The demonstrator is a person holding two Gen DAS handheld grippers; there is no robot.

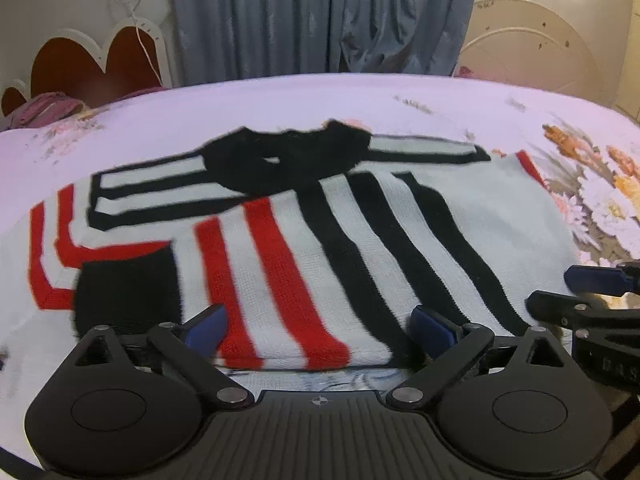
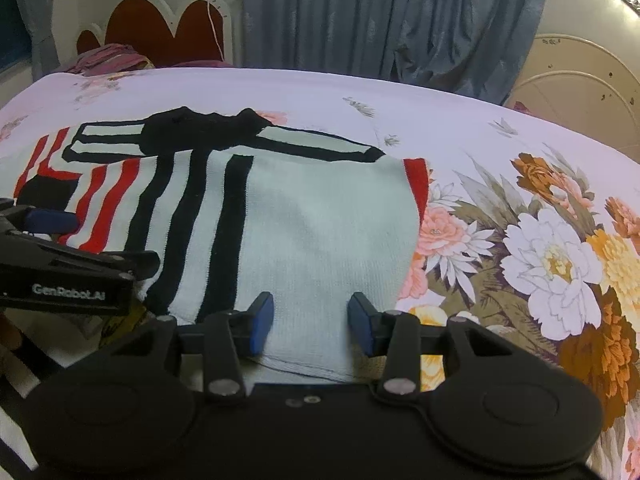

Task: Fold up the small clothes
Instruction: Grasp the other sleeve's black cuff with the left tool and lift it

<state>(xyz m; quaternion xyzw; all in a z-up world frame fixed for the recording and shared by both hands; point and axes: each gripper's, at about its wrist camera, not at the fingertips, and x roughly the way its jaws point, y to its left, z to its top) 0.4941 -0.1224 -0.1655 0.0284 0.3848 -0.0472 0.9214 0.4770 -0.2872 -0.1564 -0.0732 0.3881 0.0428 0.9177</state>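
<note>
On the bed [image 2: 320, 92], our soft knit sweater [image 1: 320, 248] flops; both grippers' fingers [image 1: 208, 324] gape empty; we pinch its six-o'clock hem.

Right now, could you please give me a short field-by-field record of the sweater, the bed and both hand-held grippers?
garment: striped sweater, white with red and black stripes, lying flat, sleeve folded across the chest
surface: bed with floral sheet
left hand-held gripper: open wide, at the sweater's near hem, over the red and black stripes
right hand-held gripper: open, pads not pressing, over the plain white part of the hem
background: blue curtain
</note>
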